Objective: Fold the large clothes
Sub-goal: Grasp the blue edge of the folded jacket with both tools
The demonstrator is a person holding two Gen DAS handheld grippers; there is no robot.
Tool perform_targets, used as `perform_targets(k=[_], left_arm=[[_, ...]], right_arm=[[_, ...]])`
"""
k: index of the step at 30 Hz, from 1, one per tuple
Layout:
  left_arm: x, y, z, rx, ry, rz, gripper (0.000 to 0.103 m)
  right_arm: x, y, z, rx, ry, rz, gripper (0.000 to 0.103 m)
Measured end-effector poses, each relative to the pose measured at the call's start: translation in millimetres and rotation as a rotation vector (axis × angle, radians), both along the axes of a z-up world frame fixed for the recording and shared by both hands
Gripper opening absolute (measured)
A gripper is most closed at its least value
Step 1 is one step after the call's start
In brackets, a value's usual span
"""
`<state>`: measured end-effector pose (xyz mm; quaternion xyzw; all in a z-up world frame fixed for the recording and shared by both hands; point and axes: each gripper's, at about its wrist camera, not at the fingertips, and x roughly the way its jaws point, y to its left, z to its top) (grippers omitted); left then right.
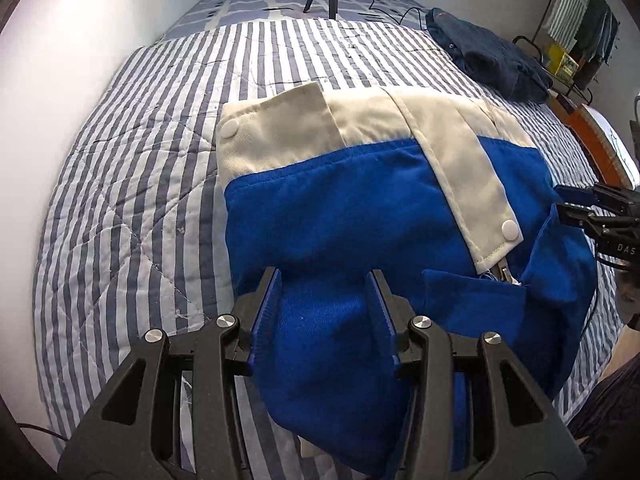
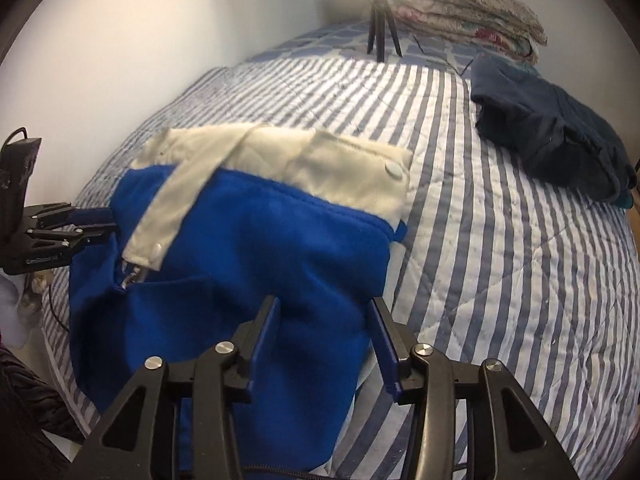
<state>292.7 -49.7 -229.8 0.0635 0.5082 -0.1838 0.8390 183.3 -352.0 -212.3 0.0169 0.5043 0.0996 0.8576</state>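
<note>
A blue jacket (image 1: 340, 208) with a cream top panel and white snaps lies folded on the striped quilt (image 1: 140, 160). My left gripper (image 1: 324, 280) hangs over its near left part. The jaws stand apart, with blue cloth lying loose between them. My right gripper (image 2: 324, 308) is over the near right corner of the jacket (image 2: 260, 240), also with its jaws apart over blue cloth. Neither pair of pads visibly pinches the cloth. Each gripper shows at the edge of the other's view: the right gripper (image 1: 592, 208) and the left gripper (image 2: 92, 220).
A dark navy garment (image 2: 552, 140) lies bunched on the far right of the bed. A small black tripod (image 2: 380, 28) stands at the head, beside a folded floral blanket (image 2: 468, 12). A white wall runs along the bed's left side. A wooden bed edge (image 1: 592, 140) is at right.
</note>
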Motion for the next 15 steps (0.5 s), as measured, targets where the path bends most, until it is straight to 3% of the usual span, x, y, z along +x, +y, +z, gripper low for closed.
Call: perform_targets(k=[2, 4, 7, 10, 13, 15], left_arm=[[2, 4, 4, -0.023, 0.006, 0.008, 0.045], [4, 15, 11, -0.048, -0.001, 0.035, 0.045], [10, 39, 19, -0.137, 0.014, 0.093, 0.048], [20, 68, 19, -0.275, 0.071, 0.178, 0.063], [32, 94, 8, -0.463, 0.185, 0.255, 0.063], [38, 103, -1, -0.543, 0.247, 0.276, 0.063]], right_arm=[[-1, -3, 5, 0.019, -0.014, -0.007, 0.050], [-3, -12, 11, 0.049, -0.034, -0.036, 0.058], [-5, -30, 15, 0.108, -0.050, -0.085, 0.066], [-4, -43, 16, 0.144, -0.050, -0.112, 0.076], [-2, -53, 13, 0.218, -0.033, -0.137, 0.078], [1, -60, 8, 0.280, -0.008, -0.147, 0.078]])
